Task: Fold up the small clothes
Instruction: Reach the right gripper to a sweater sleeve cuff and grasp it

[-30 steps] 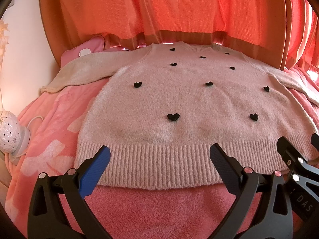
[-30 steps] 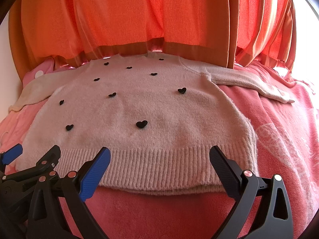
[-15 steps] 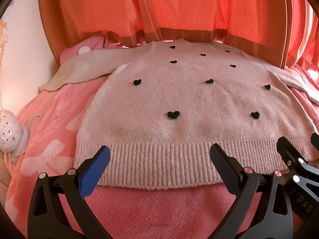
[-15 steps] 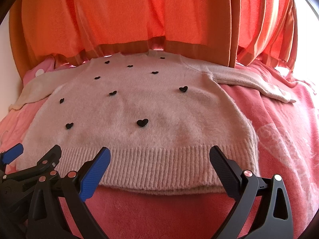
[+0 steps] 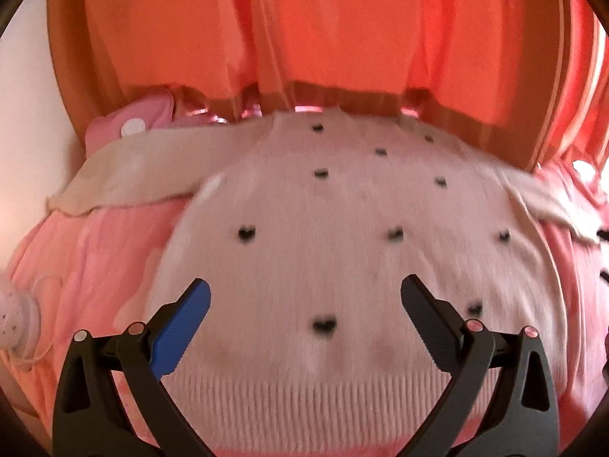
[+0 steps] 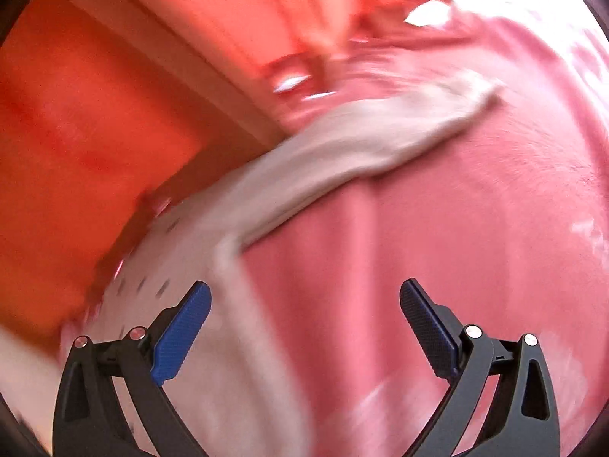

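both claws wide, empty: left claw (image 5: 304,297), right claw (image 6: 304,297); sweater (image 5: 342,251) motion-blurred, hem partly hidden.

We count one sweater (image 5: 342,251) with two sleeves and ten black hearts (image 5: 324,325), lying on one blanket (image 5: 110,251). We see one lamp (image 5: 15,321), one pillow (image 5: 131,123), and two grippers, each with two fingers.

Pale pink fluffy sweater (image 5: 342,251) dotted with small black hearts (blurred here), ribbed along the hem. Pink blanket (image 5: 102,266) beneath, with lighter pink blotches. Orange-red curtain (image 5: 304,26) behind, banded brown along the bottom edge. Black left gripper (image 5: 304,301) and right gripper (image 6: 304,301), blue pad on one finger of each.
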### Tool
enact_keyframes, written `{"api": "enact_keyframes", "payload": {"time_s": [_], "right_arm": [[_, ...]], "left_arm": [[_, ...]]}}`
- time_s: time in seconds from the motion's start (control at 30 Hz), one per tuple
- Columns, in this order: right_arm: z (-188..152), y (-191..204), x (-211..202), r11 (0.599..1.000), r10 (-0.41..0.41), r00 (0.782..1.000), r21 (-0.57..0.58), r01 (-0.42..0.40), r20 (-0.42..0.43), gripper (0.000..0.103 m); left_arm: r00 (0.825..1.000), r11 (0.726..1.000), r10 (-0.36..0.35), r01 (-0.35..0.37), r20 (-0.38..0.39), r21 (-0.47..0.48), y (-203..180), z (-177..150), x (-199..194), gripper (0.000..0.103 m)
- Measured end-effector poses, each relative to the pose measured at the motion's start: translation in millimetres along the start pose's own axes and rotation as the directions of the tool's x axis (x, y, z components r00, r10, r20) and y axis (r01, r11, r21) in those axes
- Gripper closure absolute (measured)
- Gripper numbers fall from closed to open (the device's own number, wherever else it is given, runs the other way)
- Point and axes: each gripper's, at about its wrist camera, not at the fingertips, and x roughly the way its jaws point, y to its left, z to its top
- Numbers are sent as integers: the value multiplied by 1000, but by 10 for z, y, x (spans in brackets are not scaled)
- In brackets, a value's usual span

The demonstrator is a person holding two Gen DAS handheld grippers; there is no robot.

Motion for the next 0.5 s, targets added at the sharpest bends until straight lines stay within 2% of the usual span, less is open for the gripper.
{"api": "enact_keyframes", "payload": {"time_s": [0.07, 0.1, 0.2, 0.3, 0.33, 0.37, 0.4, 0.43, 0.47, 0.5], "right_arm": [[367, -465, 206, 989, -19, 1000, 150, 17, 17, 11], [476, -587, 256, 983, -20, 999, 183, 14, 33, 11], [792, -856, 421, 970, -60, 996, 238, 42, 69, 12], [982, -956, 544, 958, -69, 992, 283, 37, 104, 24], [1042, -963, 585, 957, -66, 991, 289, 30, 116, 34], [1064, -913, 626, 957, -58, 992, 289, 24, 112, 52], [1086, -853, 682, 959, -44, 994, 284, 13, 102, 61], [1086, -747, 721, 962, -35, 995, 272, 8, 92, 82], [1126, -521, 775, 972, -31, 996, 234, 10, 88, 91], [1154, -302, 785, 980, -29, 994, 197, 8, 104, 91]], "left_arm": [[1000, 1000, -11, 11, 3, -23, -5, 79, 125, 5], [1000, 999, -19, 19, 1, -38, -16, 106, 223, 5], [997, 995, -69, 67, -20, -72, -35, 130, 477, 5], [995, 991, -97, 94, -25, -90, -42, 118, 697, 6], [995, 992, -98, 96, -21, -85, -46, 113, 746, 6], [995, 993, -94, 92, -22, -75, -54, 112, 790, 6], [995, 994, -92, 90, -27, -59, -59, 107, 832, 6], [995, 994, -97, 95, -28, -48, -49, 107, 863, 6], [995, 995, -91, 90, -30, -42, -26, 103, 888, 6], [996, 995, -87, 86, -33, -46, 7, 105, 901, 6]]}}
